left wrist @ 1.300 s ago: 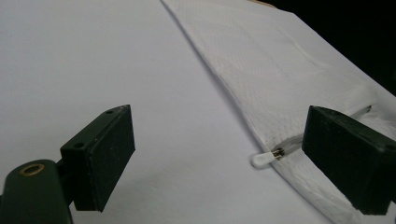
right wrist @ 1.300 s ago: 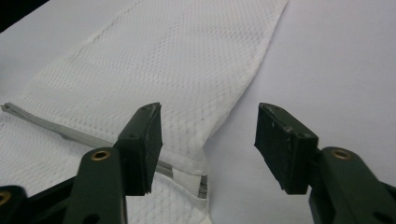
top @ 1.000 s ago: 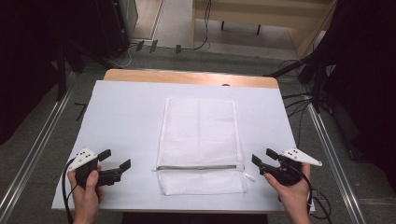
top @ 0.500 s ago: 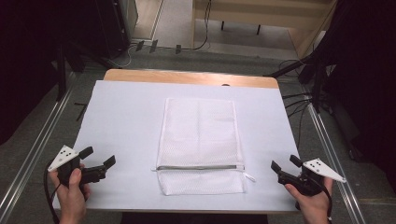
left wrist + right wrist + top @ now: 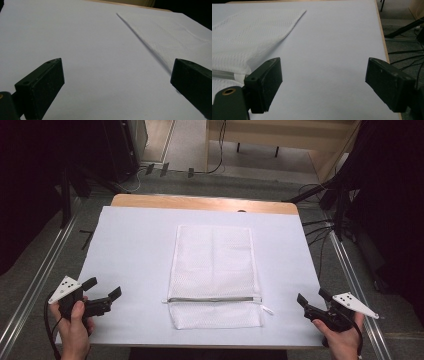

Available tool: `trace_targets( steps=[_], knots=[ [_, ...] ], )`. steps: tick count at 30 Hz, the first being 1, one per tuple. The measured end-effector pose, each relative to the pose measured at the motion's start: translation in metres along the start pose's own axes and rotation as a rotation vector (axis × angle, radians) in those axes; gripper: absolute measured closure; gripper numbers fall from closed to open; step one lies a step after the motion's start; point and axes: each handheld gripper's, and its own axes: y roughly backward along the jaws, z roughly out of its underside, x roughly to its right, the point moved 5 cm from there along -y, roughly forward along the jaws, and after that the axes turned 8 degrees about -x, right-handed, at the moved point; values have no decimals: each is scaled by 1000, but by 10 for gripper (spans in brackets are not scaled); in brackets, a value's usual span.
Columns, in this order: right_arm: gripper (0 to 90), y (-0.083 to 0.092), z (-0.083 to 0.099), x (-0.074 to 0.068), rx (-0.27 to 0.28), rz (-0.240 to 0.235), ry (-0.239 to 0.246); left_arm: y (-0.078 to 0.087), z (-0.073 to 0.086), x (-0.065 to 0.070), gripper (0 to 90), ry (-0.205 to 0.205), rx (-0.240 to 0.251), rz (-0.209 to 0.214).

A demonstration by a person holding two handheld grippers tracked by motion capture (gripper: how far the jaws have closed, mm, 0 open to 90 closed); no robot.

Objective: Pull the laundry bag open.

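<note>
White mesh zippered laundry bag (image 5: 215,275) flat mid-desk, zip toward near edge; left gripper (image 5: 104,295) and right gripper (image 5: 311,299) parked at near corners, jaws apart (empty, likely clear of bag).

White mesh bag (image 5: 215,270) with a fine woven-grid texture, crossed by a grey zip band (image 5: 215,299) with a white pull. Pale, plain white sheet covering the tabletop (image 5: 135,245), light wood showing along the far edge. Black left gripper (image 5: 104,291) and black right gripper (image 5: 312,297), each topped by a light grey three-cornered plate with dark dots. Matte black fingers (image 5: 42,85), a brass-coloured ring at the base of one. Grey-green floor (image 5: 30,285) with black cables.
</note>
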Motion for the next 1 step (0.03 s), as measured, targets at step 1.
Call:
trace_targets(
  steps=[1],
  knots=[
    [147,-1,0,-1,-1,-1,2,0,0,0,0,0,1,-2]
  ],
)
